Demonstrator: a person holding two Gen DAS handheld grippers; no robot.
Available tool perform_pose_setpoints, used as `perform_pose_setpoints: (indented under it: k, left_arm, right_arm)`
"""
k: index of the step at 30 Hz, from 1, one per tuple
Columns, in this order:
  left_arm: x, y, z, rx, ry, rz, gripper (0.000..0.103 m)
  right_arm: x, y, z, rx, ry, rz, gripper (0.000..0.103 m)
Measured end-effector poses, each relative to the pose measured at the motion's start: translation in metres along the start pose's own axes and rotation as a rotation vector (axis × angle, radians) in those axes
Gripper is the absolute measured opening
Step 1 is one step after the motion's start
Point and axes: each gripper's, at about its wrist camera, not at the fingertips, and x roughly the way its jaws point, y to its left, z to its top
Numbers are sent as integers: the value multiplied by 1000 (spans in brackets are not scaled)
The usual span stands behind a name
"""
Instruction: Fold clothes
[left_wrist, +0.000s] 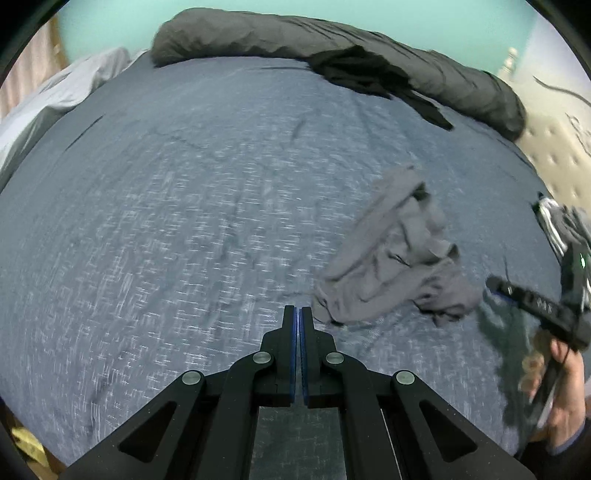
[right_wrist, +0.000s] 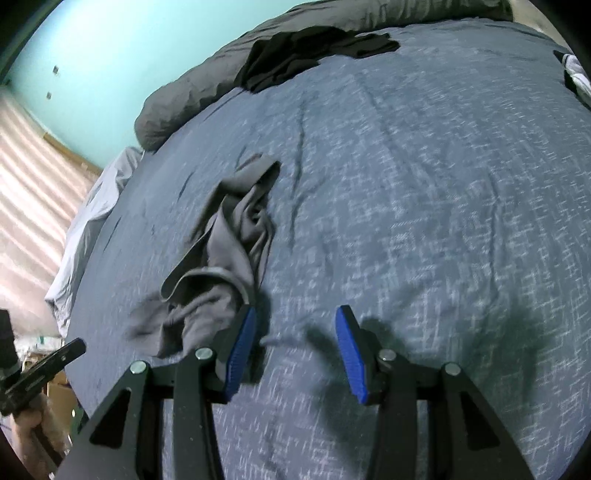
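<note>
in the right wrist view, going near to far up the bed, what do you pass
right gripper, jaws apart over the blue bedspread → crumpled grey garment → black garment → rolled dark grey duvet along the far edge → turquoise wall

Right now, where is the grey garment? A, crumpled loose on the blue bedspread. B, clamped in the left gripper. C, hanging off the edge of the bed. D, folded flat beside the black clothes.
A: the grey garment lies bunched on the blue bedspread, and neither gripper holds it.
</note>
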Motion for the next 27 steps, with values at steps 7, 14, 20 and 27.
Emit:
perform_pose_setpoints:
  k: [7, 14, 20, 27]
  left_arm:
    - [39, -45, 44, 69, 6, -64, 28]
    - [82, -103, 87, 176, 38, -100, 28]
    - [117, -127, 101, 224, 96, -112, 28]
    - [152, -132, 100, 269, 162, -91, 28]
  right_arm:
    - [14, -6, 1, 41, 20, 32, 46]
    - [36, -2, 1, 63, 62, 73, 46]
    - [46, 7, 3, 29, 69, 82, 46]
    - [50, 10, 2, 0, 83, 117, 18]
